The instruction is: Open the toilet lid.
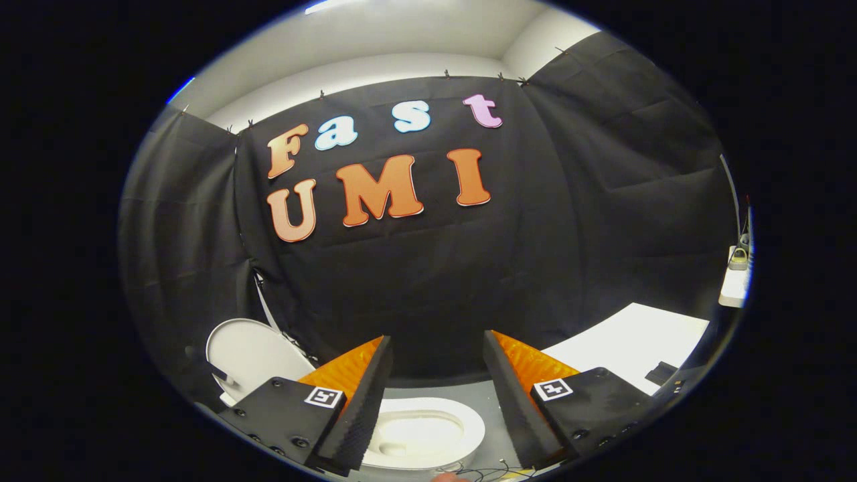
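Lower left of the frame: the toilet lid (251, 351) stands raised, a pale rounded panel tilted back against the black cloth wall (428, 268), with a thin white cable running up the cloth just beside its upper edge. A small dark fitting sits on the lid's lower left edge (too small to identify).

Lower centre: the toilet (428, 434) lies below and between the fingers, its white seat and rim exposed and the oval bowl opening plainly visible. The lid is well clear of the seat.

The gripper (435, 348) is wide open; the two fingers stand well apart with only cloth wall and bowl visible in the gap, and nothing is held. Neither finger touches the lid or the seat. The left finger overlaps the lid's right edge and the left part of the rim in the picture; whether it is near them in depth cannot be told. Each finger carries a small square marker on its housing.

Bottom centre, just below the rim: a few thin wires (489, 474) lie on the grey floor.

Lower right: a white flat surface (629, 345) extends beyond the right finger, with a small dark object (661, 372) resting near its edge. Far right: a white ledge (735, 284) holds a small item (unclear).
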